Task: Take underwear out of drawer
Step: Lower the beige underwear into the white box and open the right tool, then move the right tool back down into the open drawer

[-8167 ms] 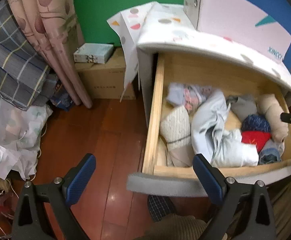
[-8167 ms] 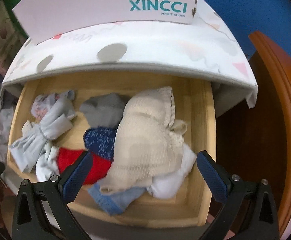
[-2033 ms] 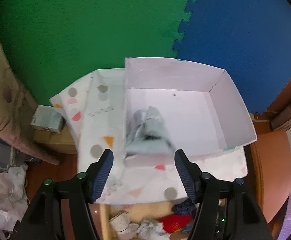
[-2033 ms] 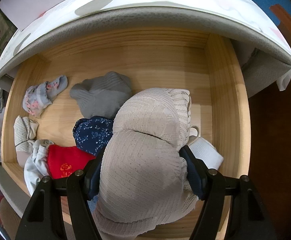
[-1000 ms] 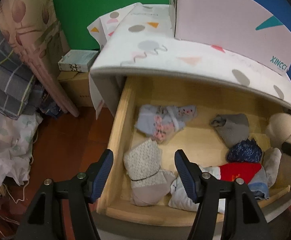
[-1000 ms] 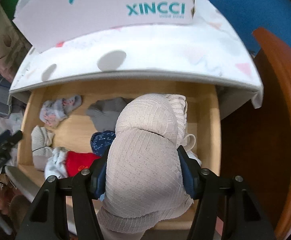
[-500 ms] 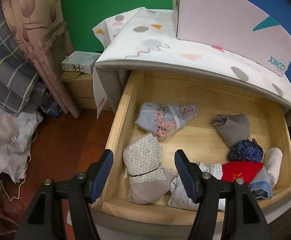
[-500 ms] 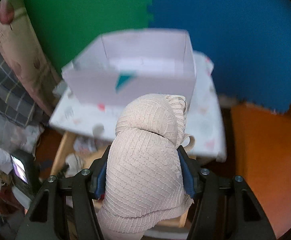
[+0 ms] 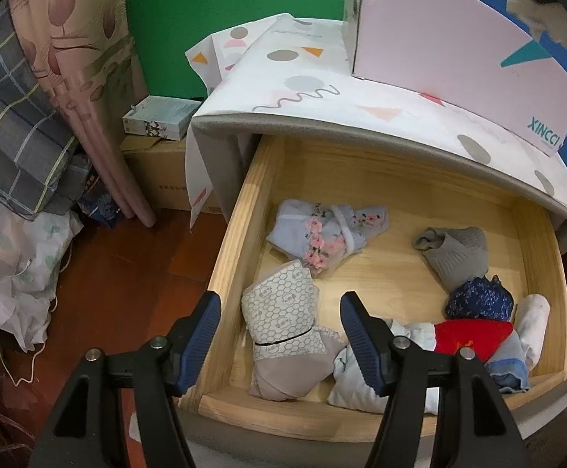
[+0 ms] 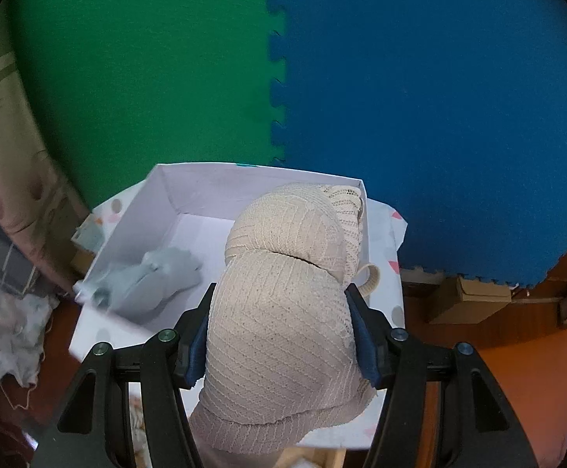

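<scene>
The open wooden drawer (image 9: 236, 241) holds several garments: a hexagon-print beige piece (image 9: 283, 312), a floral light-blue piece (image 9: 322, 230), a grey piece (image 9: 455, 253), a navy piece (image 9: 478, 300), a red piece (image 9: 470, 335). My left gripper (image 9: 279, 335) is open and empty above the drawer's front left. My right gripper (image 10: 283, 335) is shut on beige lace underwear (image 10: 283, 296), held above the white box (image 10: 166, 202) on the cabinet. The beige piece also shows in the left wrist view (image 9: 544, 19). A light-blue garment (image 10: 147, 280) lies in the box.
The pink-white XINCCI box (image 9: 459, 50) stands on the patterned cabinet top (image 9: 322, 89). Curtains and plaid cloth (image 9: 30, 117) hang left, with cardboard boxes (image 9: 158, 163) and crumpled fabric (image 9: 6, 265) on the wooden floor. Green and blue foam mats (image 10: 275, 78) cover the wall.
My right gripper has lifted the beige underwear out of the drawer and up over the white box. My left gripper has stayed over the drawer's front left.
</scene>
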